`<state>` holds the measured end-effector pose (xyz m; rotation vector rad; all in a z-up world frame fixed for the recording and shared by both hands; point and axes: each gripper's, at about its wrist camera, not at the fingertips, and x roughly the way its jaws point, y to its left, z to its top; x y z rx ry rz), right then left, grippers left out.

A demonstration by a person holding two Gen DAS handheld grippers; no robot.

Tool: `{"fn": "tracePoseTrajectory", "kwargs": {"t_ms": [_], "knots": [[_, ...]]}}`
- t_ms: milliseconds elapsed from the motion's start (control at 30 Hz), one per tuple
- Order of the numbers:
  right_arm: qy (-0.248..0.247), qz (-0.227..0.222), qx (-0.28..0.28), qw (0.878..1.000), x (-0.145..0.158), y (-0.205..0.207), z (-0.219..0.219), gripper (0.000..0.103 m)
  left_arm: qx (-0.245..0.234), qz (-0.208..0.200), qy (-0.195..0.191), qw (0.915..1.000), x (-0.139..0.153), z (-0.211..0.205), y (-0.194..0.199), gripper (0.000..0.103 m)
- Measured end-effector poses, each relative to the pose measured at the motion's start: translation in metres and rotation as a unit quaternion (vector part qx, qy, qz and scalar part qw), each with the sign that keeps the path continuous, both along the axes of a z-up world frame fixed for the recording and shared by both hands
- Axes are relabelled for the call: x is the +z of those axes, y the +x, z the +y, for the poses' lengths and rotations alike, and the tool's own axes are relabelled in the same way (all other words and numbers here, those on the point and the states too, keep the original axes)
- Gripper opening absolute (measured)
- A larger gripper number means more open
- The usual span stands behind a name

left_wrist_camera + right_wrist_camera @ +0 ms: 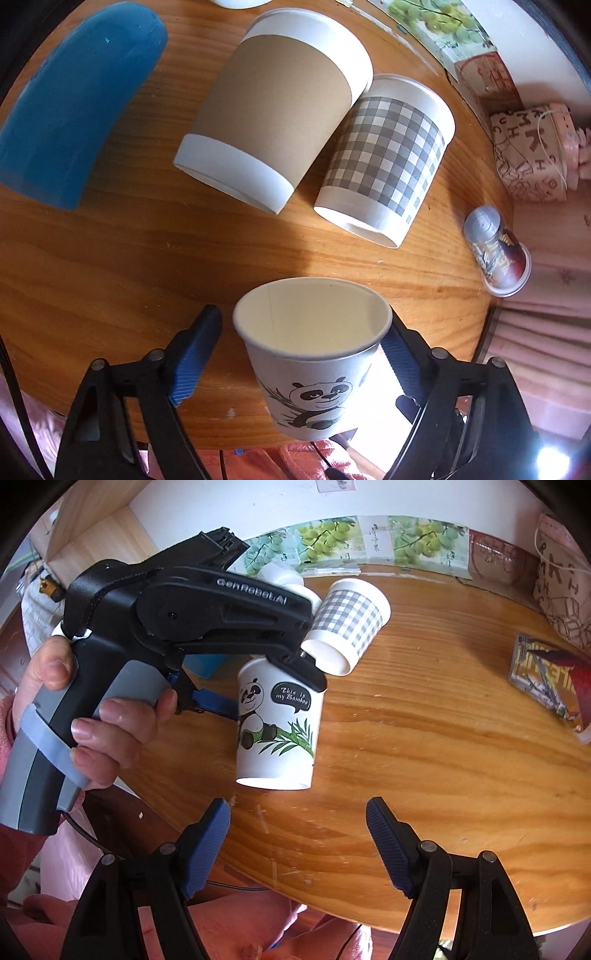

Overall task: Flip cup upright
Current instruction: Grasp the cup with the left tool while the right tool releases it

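The panda cup (314,354) sits between the jaws of the left gripper (306,354), mouth up, its long axis near vertical with a slight tilt. In the right wrist view its base appears just above the wooden table (424,720); whether it touches, I cannot tell. The left jaws look spread: the left pad stands clear of the cup wall, the right pad sits right at the rim. The right gripper (297,843) hangs nearby, jaws wide and empty. Beyond lie a brown-sleeved cup (273,107) and a checked cup (388,162) on their sides, touching.
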<state>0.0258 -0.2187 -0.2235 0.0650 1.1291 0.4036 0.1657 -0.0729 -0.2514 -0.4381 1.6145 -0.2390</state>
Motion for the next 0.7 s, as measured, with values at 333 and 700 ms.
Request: {"fn": "tracePoseTrajectory", "kwargs": {"t_ms": [333, 700], "knots": [[-0.016, -0.021, 0.029, 0.999, 0.012, 0.011, -0.022, 0.077, 0.036, -0.045, -0.004, 0.9983, 0.017, -0.004, -0.01, 0.075], [-0.038, -0.073, 0.045, 0.996, 0.032, 0.009, -0.033, 0.077, 0.028, -0.181, 0.023, 0.9828, 0.061, -0.017, -0.029, 0.075]]}}
